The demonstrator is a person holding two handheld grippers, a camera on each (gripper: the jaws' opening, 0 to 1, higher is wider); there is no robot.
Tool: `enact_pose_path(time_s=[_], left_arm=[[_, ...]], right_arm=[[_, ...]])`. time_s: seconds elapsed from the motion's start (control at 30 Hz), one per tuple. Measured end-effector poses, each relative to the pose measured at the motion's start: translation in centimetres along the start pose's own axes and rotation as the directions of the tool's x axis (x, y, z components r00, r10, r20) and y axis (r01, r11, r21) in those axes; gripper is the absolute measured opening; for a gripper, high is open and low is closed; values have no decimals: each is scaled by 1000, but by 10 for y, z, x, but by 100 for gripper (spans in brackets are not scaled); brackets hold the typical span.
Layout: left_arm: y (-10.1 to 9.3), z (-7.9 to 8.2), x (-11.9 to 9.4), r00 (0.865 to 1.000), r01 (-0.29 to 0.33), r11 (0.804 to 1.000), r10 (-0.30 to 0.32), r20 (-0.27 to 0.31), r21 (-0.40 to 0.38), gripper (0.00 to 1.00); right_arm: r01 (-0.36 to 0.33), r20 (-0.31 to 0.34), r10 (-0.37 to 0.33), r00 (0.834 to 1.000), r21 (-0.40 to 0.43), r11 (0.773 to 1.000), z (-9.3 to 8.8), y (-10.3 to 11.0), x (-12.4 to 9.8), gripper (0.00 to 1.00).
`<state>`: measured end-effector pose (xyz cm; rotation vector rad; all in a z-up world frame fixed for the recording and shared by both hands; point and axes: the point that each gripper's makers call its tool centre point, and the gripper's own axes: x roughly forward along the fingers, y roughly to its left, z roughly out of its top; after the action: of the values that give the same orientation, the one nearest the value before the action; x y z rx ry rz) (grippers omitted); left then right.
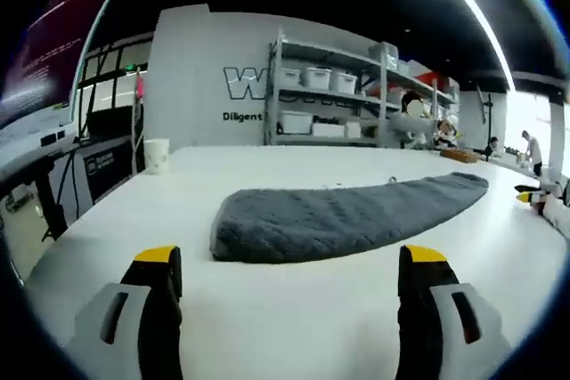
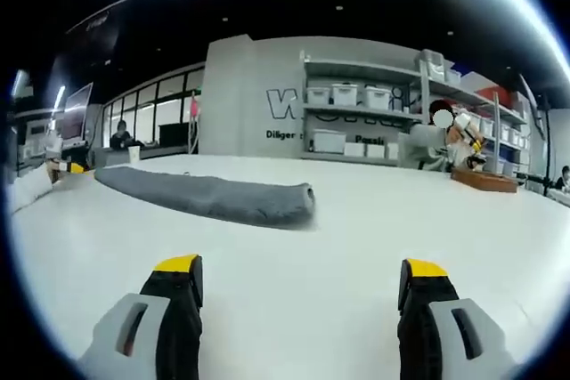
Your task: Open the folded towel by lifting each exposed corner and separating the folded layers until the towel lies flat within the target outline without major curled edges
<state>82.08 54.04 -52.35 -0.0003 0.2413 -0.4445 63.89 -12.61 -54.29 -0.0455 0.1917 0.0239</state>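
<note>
My left claw [image 1: 290,287] and right claw [image 2: 298,295] both hang spread, pinching nothing, above the white desk [image 1: 294,327]. The folded grey towel [image 1: 343,215] lies on it just ahead of both.

1 grey towel [image 1: 343,218] lies folded on 1 white tabletop [image 1: 294,309]. 1 white cup [image 1: 156,155] stands near the tabletop's far left edge. 1 shelf unit [image 1: 329,95] stands behind, carrying at least 4 white bins. 2 grippers, the left gripper [image 1: 289,278] and the right gripper [image 2: 301,287], each have 2 yellow-tipped jaws.
</note>
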Motion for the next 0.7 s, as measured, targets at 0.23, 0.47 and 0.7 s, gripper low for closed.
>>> enact_pose_path(time_s=[0.23,0.47,0.7], left_arm=[[-20,-9,2,995,77,994,-73,-66,71,100],[-24,-4,2,994,99,992,-94,-61,78,100],[-25,-1,1,991,118,992,-115,-65,50,100]], right_arm=[[-75,0,75,997,4,997,9,43,28,90],[-238,-6,238,971,-2,971,33,118,86,89],[-376,-45,373,927,-118,919,70,206,155,86]])
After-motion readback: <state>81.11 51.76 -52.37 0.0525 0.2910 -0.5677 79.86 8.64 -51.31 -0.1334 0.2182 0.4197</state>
